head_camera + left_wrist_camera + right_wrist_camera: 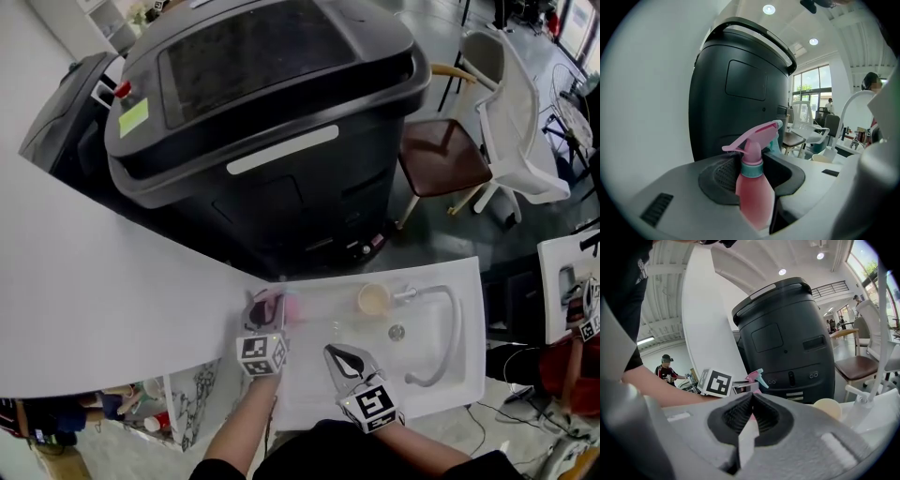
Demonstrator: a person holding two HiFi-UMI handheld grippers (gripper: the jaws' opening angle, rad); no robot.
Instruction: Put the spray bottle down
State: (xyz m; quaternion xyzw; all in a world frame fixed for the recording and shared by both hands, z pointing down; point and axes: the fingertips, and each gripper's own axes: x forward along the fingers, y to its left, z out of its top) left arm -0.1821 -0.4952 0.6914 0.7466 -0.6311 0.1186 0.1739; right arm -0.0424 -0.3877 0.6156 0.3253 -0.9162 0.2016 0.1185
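A pink spray bottle [752,192] with a teal collar and a pink trigger head stands upright between the jaws of my left gripper [752,161], which is shut on its body. From the head view the spray bottle [287,306] and the left gripper [266,309] are over the left end of the white sink unit [469,281]. My right gripper [339,356] is over the basin to the right of it, shut and holding nothing. In the right gripper view the pads of the right gripper [751,397] meet, and the bottle's trigger head [757,377] shows beyond them.
A beige cup [374,300], a curved faucet [442,323] and a drain [397,332] are in the sink. A large black machine [272,112] stands right behind it. A white curved surface [94,300] lies to the left, chairs [442,155] to the right.
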